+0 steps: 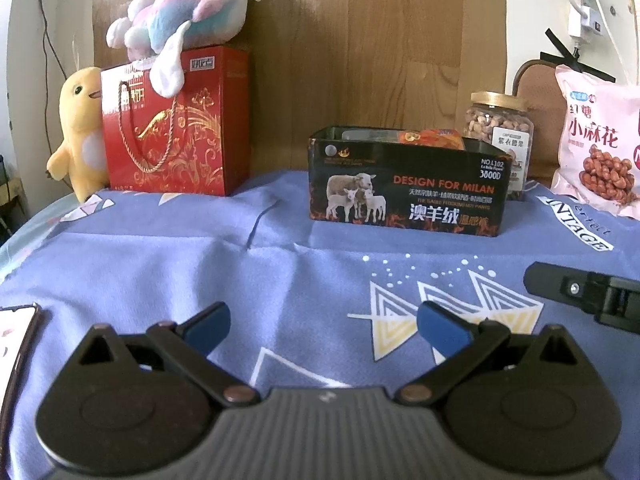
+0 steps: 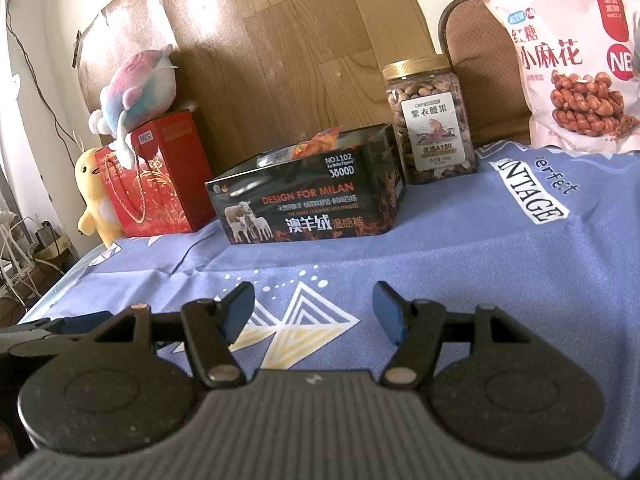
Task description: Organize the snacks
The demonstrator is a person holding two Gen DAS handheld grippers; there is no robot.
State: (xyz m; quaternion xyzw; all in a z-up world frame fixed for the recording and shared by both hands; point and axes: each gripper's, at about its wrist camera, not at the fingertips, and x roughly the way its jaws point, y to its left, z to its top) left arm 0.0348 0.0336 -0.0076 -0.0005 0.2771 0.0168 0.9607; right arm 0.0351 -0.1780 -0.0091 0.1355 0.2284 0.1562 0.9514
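Observation:
A black open-top box (image 1: pixel 404 188) printed with sheep stands on the blue cloth, also in the right wrist view (image 2: pixel 304 204). Orange snack packets (image 1: pixel 434 138) (image 2: pixel 320 142) stick out of it. A clear jar of nuts (image 1: pixel 500 136) (image 2: pixel 430 128) with a gold lid stands behind its right end. A pink bag of twisted snacks (image 1: pixel 600 140) (image 2: pixel 576 64) leans at the far right. My left gripper (image 1: pixel 323 326) is open and empty, low over the cloth in front of the box. My right gripper (image 2: pixel 314 310) is open and empty, to the left gripper's right.
A red gift bag (image 1: pixel 176 124) (image 2: pixel 160 176) with a pastel plush (image 1: pixel 184 12) on top and a yellow plush (image 1: pixel 80 132) beside it stand at back left. A phone (image 1: pixel 16 336) lies at the near left. A wooden board (image 1: pixel 360 40) backs the table.

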